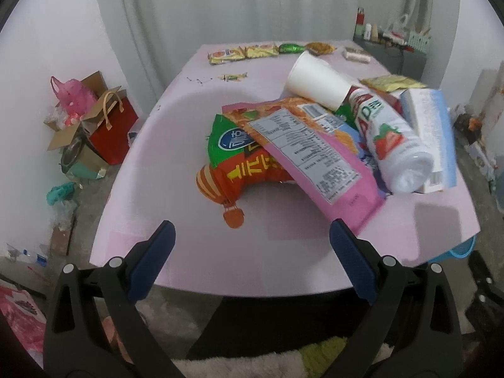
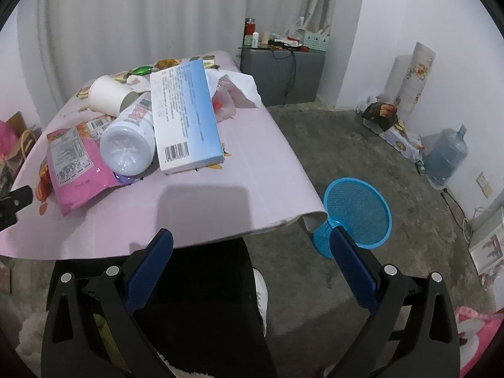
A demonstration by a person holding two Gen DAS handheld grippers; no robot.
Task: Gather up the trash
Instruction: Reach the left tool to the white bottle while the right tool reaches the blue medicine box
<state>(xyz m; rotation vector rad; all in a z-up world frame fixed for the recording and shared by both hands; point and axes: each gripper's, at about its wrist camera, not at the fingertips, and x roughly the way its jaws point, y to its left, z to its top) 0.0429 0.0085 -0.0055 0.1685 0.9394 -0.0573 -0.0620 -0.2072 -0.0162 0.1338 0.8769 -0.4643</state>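
A pile of trash lies on the pink table: a pink snack bag, a red and green bag under it, a white strawberry bottle, a white paper cup and a blue-white box. The same bag, bottle, cup and box show in the right wrist view. My left gripper is open and empty, just short of the pink bag. My right gripper is open and empty over the table's near edge. A blue mesh bin stands on the floor by the table's right corner.
More wrappers line the table's far edge. A crumpled tissue and plastic lie behind the box. A red gift bag and cardboard box sit on the floor at left. A grey cabinet and a water jug stand at right.
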